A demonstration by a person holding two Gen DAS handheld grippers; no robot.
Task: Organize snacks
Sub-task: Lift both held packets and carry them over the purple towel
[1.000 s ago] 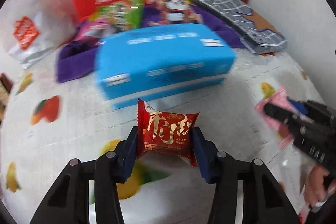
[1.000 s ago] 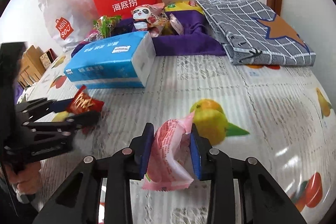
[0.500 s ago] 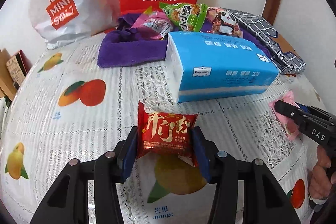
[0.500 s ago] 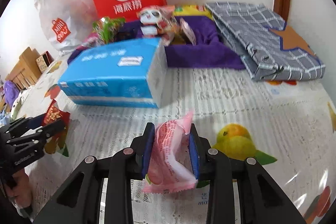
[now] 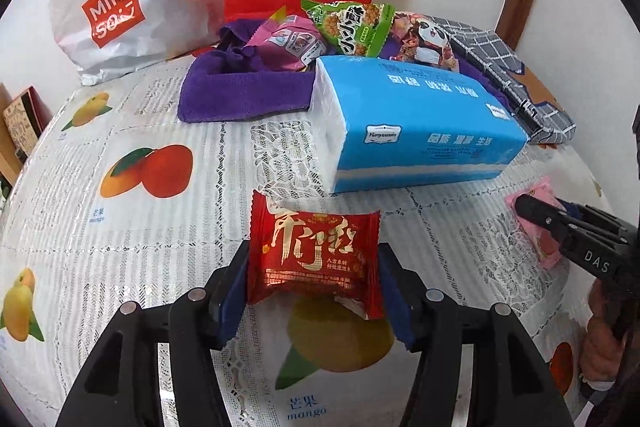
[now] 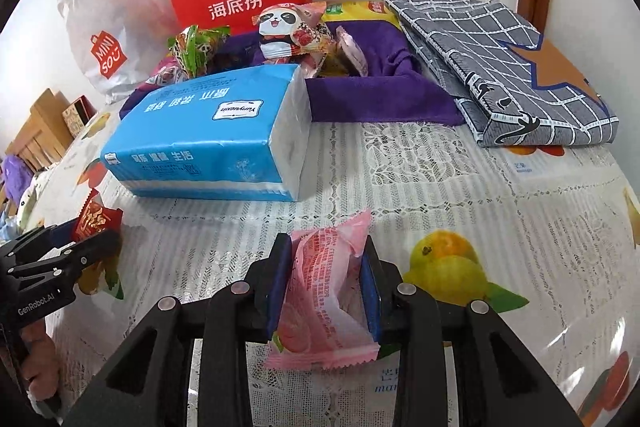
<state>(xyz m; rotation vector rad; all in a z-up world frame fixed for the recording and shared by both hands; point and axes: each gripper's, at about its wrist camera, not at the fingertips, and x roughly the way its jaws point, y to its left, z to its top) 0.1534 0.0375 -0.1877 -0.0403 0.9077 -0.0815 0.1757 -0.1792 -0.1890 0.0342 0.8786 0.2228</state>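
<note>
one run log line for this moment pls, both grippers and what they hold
left gripper: jaws opening, red snack packet between them | right gripper: shut on pink snack packet | blue tissue pack behind

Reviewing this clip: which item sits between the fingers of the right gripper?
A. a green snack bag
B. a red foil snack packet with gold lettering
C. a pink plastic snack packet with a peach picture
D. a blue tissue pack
C: in the right wrist view the right gripper has its blue pads pressed on the pink plastic snack packet.
</note>
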